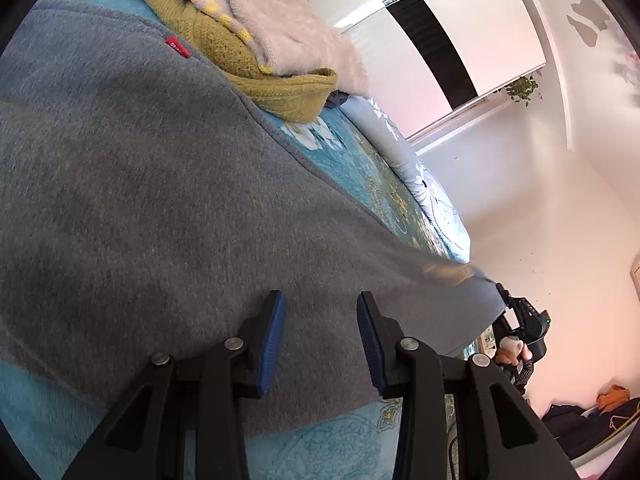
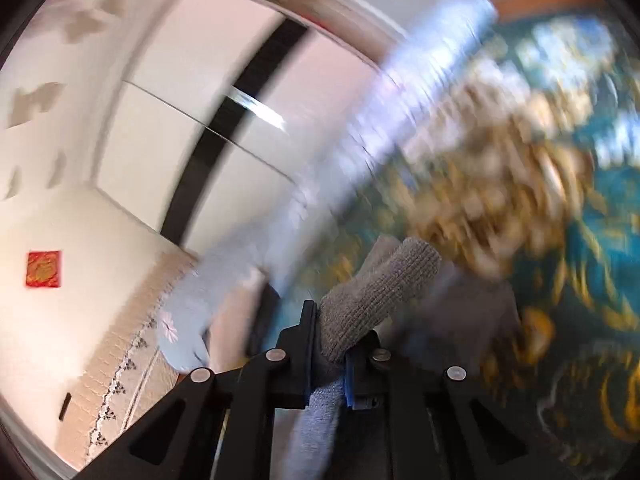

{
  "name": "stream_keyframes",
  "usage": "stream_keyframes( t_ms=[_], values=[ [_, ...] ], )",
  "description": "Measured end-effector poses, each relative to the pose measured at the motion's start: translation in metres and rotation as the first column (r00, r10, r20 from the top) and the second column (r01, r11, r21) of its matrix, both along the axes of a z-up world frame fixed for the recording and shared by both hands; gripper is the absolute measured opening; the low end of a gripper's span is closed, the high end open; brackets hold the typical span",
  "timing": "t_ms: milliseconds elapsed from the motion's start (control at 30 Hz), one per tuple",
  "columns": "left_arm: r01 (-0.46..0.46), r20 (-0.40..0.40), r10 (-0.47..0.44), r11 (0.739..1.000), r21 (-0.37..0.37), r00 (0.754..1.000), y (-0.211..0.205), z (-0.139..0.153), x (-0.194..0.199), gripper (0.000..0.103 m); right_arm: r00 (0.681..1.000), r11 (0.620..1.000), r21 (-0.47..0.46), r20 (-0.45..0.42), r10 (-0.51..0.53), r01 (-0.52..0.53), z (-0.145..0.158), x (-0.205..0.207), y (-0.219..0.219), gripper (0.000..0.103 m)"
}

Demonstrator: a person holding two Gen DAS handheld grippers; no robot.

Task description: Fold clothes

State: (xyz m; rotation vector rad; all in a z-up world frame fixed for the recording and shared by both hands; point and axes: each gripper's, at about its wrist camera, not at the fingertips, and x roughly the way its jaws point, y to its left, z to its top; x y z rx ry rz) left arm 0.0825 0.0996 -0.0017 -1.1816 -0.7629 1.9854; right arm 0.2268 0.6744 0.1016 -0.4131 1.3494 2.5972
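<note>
A grey sweatshirt with a small red tag lies spread on a teal patterned bedspread. My left gripper is open, its blue-padded fingers just above the sweatshirt's near edge, holding nothing. My right gripper is shut on the sweatshirt's ribbed grey cuff and holds the sleeve stretched out. In the left wrist view the right gripper shows at the sleeve's far end. The right wrist view is blurred by motion.
A mustard knit and a fluffy pale garment are piled at the bed's far side. A light blue floral pillow lies along the bed edge. White wardrobe doors and dark clothes on the floor stand beyond.
</note>
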Motion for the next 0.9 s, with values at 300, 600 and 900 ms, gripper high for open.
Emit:
stream_keyframes(
  t_ms=[300,600,900],
  values=[
    [0.0,0.002,0.0,1.0,0.007,1.0,-0.001,-0.001,-0.001,0.038,0.946,0.993,-0.112,0.324,0.012,0.026,-0.055,-0.021,0.021,0.015],
    [-0.001,0.005,0.001,1.0,0.015,1.0,-0.001,-0.002,-0.001,0.038,0.938,0.981,-0.136,0.337,-0.083,0.135,-0.047,0.005,0.03,0.046],
    [-0.001,0.002,0.001,1.0,0.013,1.0,-0.001,-0.002,-0.001,0.038,0.932,0.968,-0.23,0.361,-0.006,0.095,-0.066,-0.003,0.033,0.047]
  ],
)
